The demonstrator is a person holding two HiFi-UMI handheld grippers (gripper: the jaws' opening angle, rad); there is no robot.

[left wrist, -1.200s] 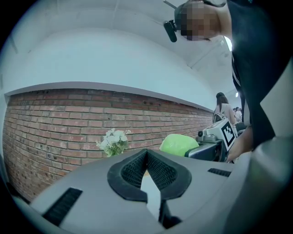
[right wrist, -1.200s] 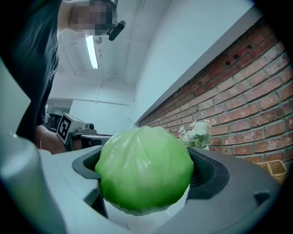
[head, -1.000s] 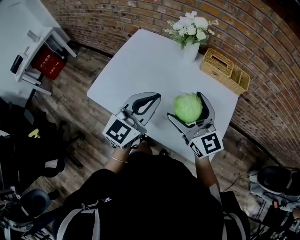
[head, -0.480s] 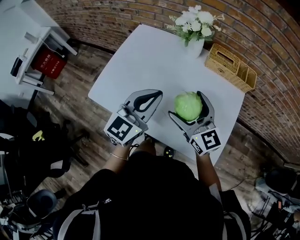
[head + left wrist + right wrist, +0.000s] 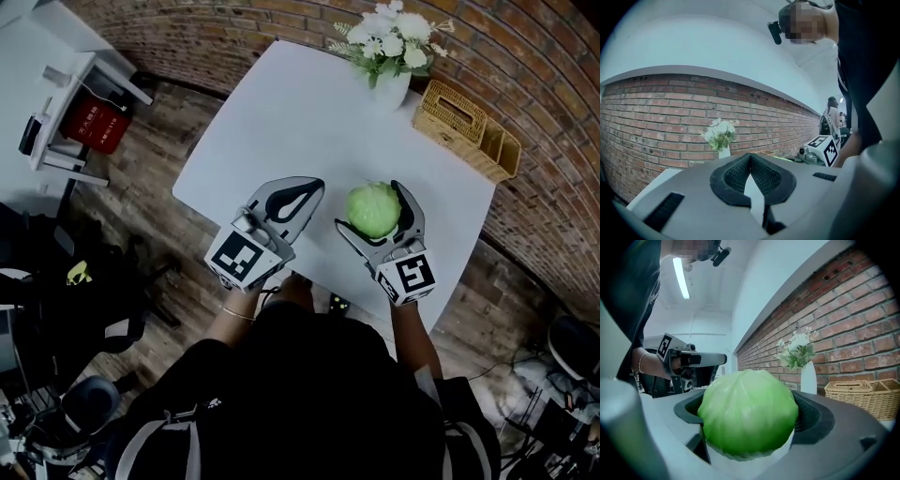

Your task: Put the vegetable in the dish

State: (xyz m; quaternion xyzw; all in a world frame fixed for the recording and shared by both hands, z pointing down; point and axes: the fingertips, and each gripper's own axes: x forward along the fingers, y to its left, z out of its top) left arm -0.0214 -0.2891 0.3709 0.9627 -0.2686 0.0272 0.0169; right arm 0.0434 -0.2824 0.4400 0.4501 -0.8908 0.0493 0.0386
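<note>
A round green cabbage (image 5: 373, 209) sits between the jaws of my right gripper (image 5: 375, 201), which is shut on it above the near part of the white table (image 5: 281, 122). In the right gripper view the cabbage (image 5: 747, 413) fills the space between the black pads (image 5: 813, 416). My left gripper (image 5: 314, 187) hangs to its left over the table's near edge, shut with nothing in it. In the left gripper view its black pads (image 5: 733, 176) meet at the tip. No dish shows in any view.
A white vase of flowers (image 5: 389, 47) and a wicker basket (image 5: 464, 127) stand at the table's far side by the brick wall. A grey stand with a red box (image 5: 94, 127) is on the wooden floor at the left.
Both grippers hold almost the same places. The right one keeps the cabbage. The head view has shifted slightly.
</note>
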